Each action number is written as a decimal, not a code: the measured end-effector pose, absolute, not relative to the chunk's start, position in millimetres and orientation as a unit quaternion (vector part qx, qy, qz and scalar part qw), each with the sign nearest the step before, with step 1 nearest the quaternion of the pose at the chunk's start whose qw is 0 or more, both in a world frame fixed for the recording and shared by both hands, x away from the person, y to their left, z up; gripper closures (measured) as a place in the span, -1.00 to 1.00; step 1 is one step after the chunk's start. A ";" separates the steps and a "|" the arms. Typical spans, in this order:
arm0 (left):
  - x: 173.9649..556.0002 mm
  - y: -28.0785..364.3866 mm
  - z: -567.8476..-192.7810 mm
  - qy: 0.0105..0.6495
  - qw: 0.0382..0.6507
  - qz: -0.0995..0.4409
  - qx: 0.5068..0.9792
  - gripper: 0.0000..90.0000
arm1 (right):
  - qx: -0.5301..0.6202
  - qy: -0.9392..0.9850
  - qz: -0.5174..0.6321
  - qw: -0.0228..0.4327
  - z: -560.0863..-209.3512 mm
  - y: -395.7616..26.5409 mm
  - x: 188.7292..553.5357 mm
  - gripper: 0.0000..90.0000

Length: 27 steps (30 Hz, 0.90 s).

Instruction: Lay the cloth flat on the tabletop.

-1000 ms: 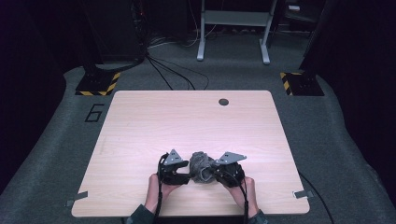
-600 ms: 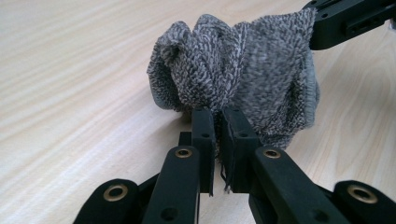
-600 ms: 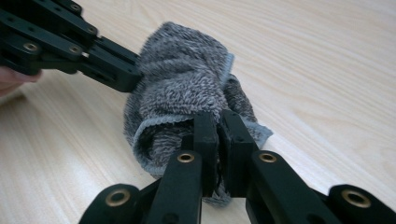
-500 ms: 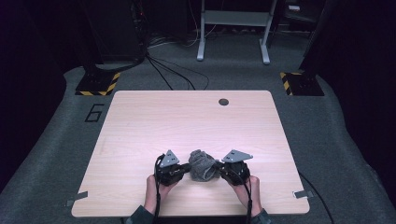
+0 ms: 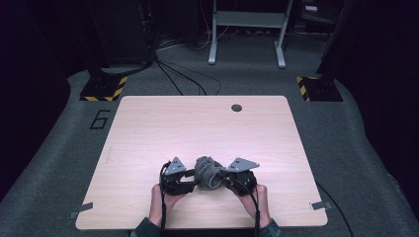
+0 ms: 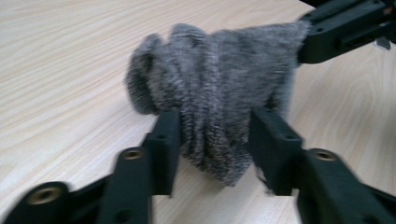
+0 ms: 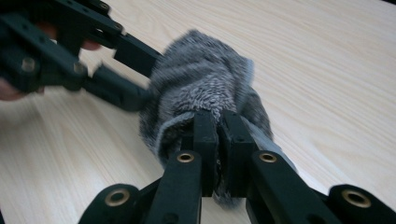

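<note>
A crumpled grey fuzzy cloth [image 5: 207,172] lies near the table's front edge, between my two grippers. In the left gripper view the cloth [image 6: 219,93] hangs in a thick bunch between the jaws of my left gripper [image 6: 212,135]. Those jaws have just been opening and stand apart at the bunch's two sides. My right gripper [image 7: 217,126] is shut on a folded edge of the cloth [image 7: 205,84]. From above, the left gripper [image 5: 193,178] and right gripper [image 5: 222,178] point inward at the cloth from either side.
The light wooden table [image 5: 197,123] has a small round hole [image 5: 236,107] near its far edge. A person's hands hold both grippers at the front edge. Grey carpet surrounds the table, with striped stand bases [image 5: 104,89] at the back corners.
The left gripper dipped slightly toward the front left half a second ago and has come back against the cloth. The right gripper and the cloth have hardly moved.
</note>
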<state>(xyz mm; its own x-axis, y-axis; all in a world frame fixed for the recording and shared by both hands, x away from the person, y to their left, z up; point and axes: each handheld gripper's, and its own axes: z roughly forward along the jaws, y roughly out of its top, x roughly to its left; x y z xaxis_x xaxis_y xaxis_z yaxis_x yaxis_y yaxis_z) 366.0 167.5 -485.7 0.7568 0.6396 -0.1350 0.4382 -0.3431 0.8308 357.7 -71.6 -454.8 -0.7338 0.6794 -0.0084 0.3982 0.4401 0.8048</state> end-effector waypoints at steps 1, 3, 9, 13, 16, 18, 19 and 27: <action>364.0 165.2 -483.9 0.327 0.465 0.110 0.815 0.04 | 0.321 0.832 0.420 0.169 -453.8 -68.3 358.2 0.90; 361.5 160.9 -480.9 0.316 0.464 0.121 0.819 -0.01 | 0.315 0.833 0.423 0.167 -452.0 -64.3 360.1 0.90; 362.4 154.6 -476.6 0.307 0.456 0.135 0.825 0.01 | 0.303 0.835 0.430 0.158 -447.5 -60.9 361.1 0.87; 363.6 154.0 -476.7 0.314 0.444 0.146 0.827 0.23 | 0.304 0.832 0.435 0.161 -442.7 -62.1 358.6 0.87; 361.9 160.2 -475.6 0.325 0.455 0.145 0.816 0.07 | 0.302 0.829 0.441 0.165 -438.7 -64.9 357.9 0.87; 360.1 161.9 -473.8 0.326 0.462 0.146 0.811 -0.01 | 0.300 0.829 0.442 0.166 -437.2 -66.3 358.4 0.87; 357.4 164.8 -468.7 0.327 0.472 0.147 0.805 -0.06 | 0.300 0.828 0.442 0.167 -436.9 -66.6 358.9 0.87; 358.0 161.4 -461.9 0.315 0.468 0.144 0.813 -0.08 | 0.310 0.829 0.436 0.165 -439.8 -67.7 360.6 0.83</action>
